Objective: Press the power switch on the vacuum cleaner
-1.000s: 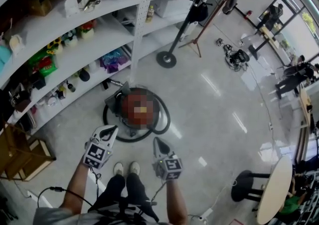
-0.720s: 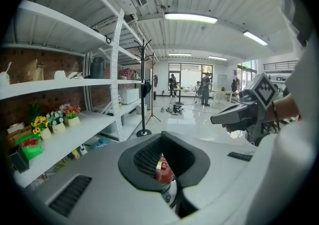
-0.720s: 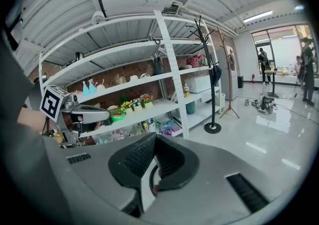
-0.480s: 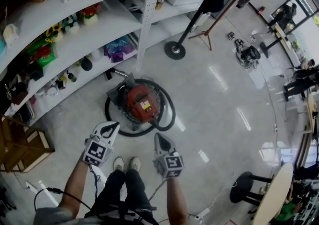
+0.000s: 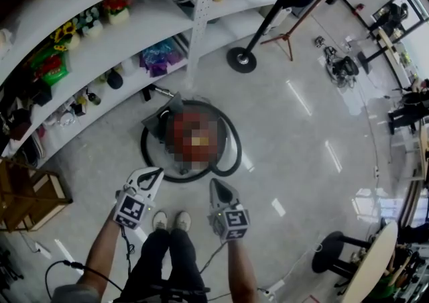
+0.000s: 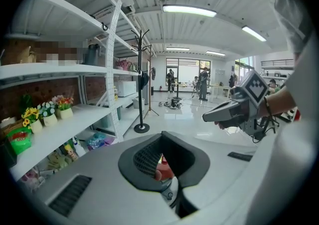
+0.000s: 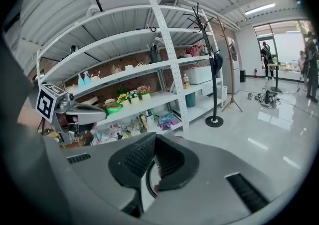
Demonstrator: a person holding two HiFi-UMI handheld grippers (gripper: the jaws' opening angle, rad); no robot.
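Observation:
The vacuum cleaner (image 5: 175,108), a red canister partly under a mosaic patch, sits on the floor in front of the shelves with its black hose (image 5: 230,152) looped around it. Both grippers hang above the floor on the near side of it, apart from it, pointing toward it. My left gripper (image 5: 158,172) has its jaws together with nothing in them; through its pads (image 6: 142,159) a bit of the red canister (image 6: 162,168) shows. My right gripper (image 5: 213,182) is likewise shut and empty, and it appears in the left gripper view (image 6: 206,117).
White curved shelves (image 5: 100,47) with flowers, bottles and small goods run along the left. A coat stand's round base (image 5: 241,59) is beyond the vacuum. A wooden crate (image 5: 27,196) sits at the left, a round table and stool (image 5: 365,255) at the lower right. The person's shoes (image 5: 169,220) are below the grippers.
The head view has shifted so the shelves and vacuum slid slightly up and right. Both grippers stay shut and keep roughly their distance from the vacuum.

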